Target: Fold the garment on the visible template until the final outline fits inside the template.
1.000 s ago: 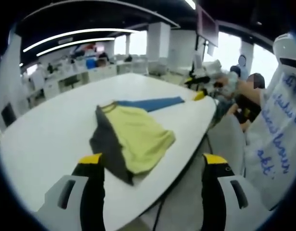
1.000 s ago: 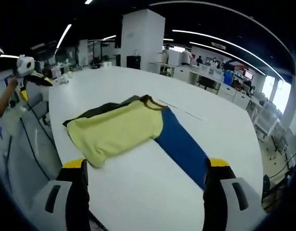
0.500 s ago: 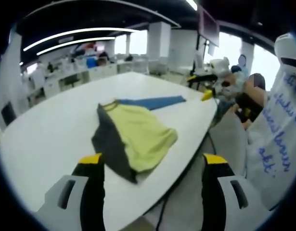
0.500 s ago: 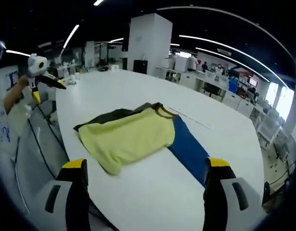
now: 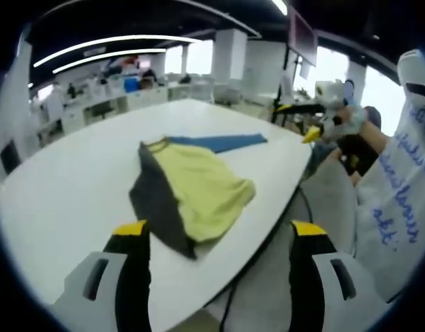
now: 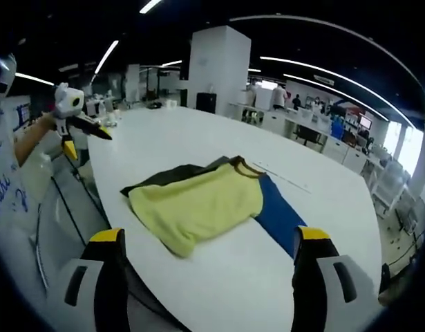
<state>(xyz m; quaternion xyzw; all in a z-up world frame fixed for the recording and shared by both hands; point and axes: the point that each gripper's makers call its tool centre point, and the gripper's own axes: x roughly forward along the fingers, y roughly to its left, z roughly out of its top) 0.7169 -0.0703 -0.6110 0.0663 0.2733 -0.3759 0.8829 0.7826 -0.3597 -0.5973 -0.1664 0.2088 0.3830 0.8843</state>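
Both hand-held grippers pulled back; garment (image 6: 198, 204) folded on table (image 6: 316, 207).

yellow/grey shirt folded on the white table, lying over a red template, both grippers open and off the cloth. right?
Not quite: the template is blue, not red, seen in the right gripper view sticking out from under the shirt. The rest holds: the shirt lies folded on the white table, and the left gripper and right gripper are open, off the cloth.

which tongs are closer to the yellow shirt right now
Left, likely. The left tongs sit just short of the yellow shirt's dark edge; the right tongs hang back, bare table between, jaws apart.
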